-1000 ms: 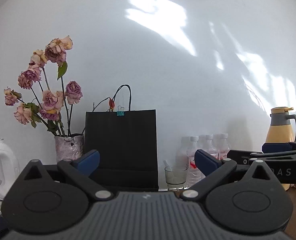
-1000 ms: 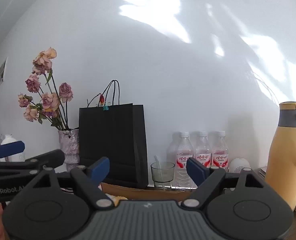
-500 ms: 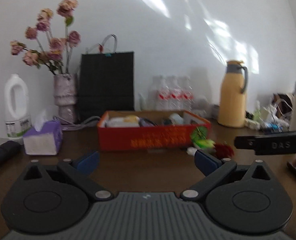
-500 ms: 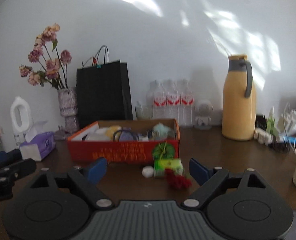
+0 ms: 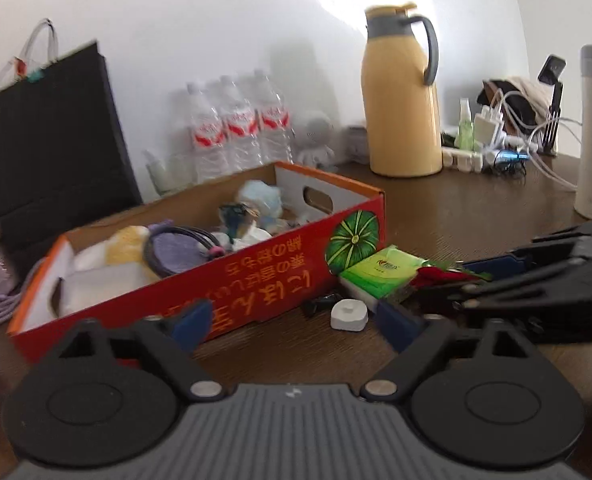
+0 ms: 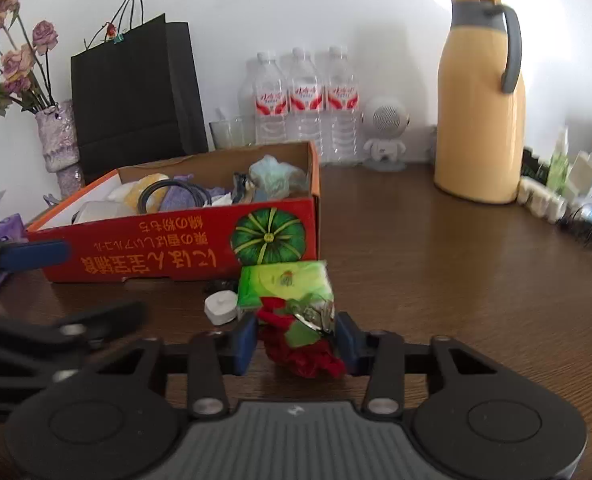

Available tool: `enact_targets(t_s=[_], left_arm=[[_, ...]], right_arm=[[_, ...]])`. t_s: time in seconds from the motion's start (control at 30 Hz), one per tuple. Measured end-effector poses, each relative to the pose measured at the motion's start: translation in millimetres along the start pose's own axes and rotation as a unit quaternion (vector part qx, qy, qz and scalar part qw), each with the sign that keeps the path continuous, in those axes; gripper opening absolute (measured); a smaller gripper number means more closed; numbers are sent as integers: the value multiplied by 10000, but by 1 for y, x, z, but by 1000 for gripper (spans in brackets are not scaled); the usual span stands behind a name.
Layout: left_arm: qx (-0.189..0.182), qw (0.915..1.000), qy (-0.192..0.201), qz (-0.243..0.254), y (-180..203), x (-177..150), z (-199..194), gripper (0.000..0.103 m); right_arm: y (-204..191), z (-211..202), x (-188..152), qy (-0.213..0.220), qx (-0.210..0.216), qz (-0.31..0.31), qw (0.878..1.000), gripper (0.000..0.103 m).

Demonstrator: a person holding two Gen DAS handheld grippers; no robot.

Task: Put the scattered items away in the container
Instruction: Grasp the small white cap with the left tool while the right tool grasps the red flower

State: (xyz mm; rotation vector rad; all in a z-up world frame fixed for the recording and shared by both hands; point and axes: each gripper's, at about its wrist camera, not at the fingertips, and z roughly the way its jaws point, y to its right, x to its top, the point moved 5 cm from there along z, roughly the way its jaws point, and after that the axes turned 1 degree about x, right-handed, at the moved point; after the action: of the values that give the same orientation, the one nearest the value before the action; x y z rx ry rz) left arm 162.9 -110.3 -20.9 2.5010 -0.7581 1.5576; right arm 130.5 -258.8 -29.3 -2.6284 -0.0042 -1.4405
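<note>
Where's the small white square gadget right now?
The small white square gadget lies on the table, in front of the red cardboard box, left of the green tissue pack.

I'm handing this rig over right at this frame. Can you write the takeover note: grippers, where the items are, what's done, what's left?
Right gripper: jaws have just been closing around the red and green flower on the table; the pads sit beside it, but a firm grip cannot be confirmed.
Left gripper: empty, jaws have just been narrowing, aimed near the white puck.
Red box: already holds several items.
Left outside, by the box's front corner: the flower, green tissue pack, white puck, and a small dark item.
Next, probably: finish the grasp and lift the flower into the box.
</note>
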Motion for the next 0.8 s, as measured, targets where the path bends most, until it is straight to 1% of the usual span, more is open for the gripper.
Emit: enact_targets(t_s=[0.03,0.07,0.13,0.23,0.3,0.33,0.37,0.4,0.43,0.5,0.57,0.6,0.63,0.67,0.73,0.77,0.8], left_arm=[[-165,9998,-101,-40,0,1,10,58],[-351,9991,-204,-115,1,1,18,55],[-581,9975,-350,-196,3,-1,31,55],[-814,9954,-427,-286,5,-1,39,56],[-822,9950,-497,-274,5,2,41,55],[-836,9946,-554,-266,5,1,43,53],[-882,9938,-626,-270,7,1,45,41],[-937,9930,-674,-269,8,0,46,32],[-974,9925,-695,-264,8,-1,45,27],[-1019,9922,-656,-301,8,-3,39,27],[-923,9929,-640,-400,5,-5,26,27],[-837,9930,-644,-529,1,-7,16,27],[-674,9929,-680,-706,-5,-10,2,27],[-473,9929,-682,-854,-11,-15,-15,27],[76,9941,-581,-910,-22,-30,-57,27],[357,9932,-575,-949,-29,-41,-78,27],[645,9901,-647,-1064,-35,-53,-96,27]], right_arm=[[1,-1,-1,16,10,34,10000,38],[3,-2,-2,52,0,80,10000,38],[6,-5,-2,119,-63,153,9998,38],[11,-7,-2,128,-38,312,9994,37],[12,-5,-2,100,7,398,9992,37],[12,-5,-2,90,24,424,9991,37],[12,-4,-2,81,42,438,9990,37],[11,-4,-2,71,56,439,9990,37],[11,-4,-2,71,61,433,9990,37],[8,-6,-3,62,45,383,9992,37],[3,-8,-6,11,62,266,9996,37],[-3,-11,-7,-18,130,166,9998,37],[-10,-15,-10,-41,242,27,9997,37],[-20,-20,-13,-86,371,-134,9992,37],[-42,-31,-24,-201,644,-526,9963,37],[-55,-38,-32,-235,775,-734,9940,40],[-67,-45,-39,-285,897,-953,9910,40]])
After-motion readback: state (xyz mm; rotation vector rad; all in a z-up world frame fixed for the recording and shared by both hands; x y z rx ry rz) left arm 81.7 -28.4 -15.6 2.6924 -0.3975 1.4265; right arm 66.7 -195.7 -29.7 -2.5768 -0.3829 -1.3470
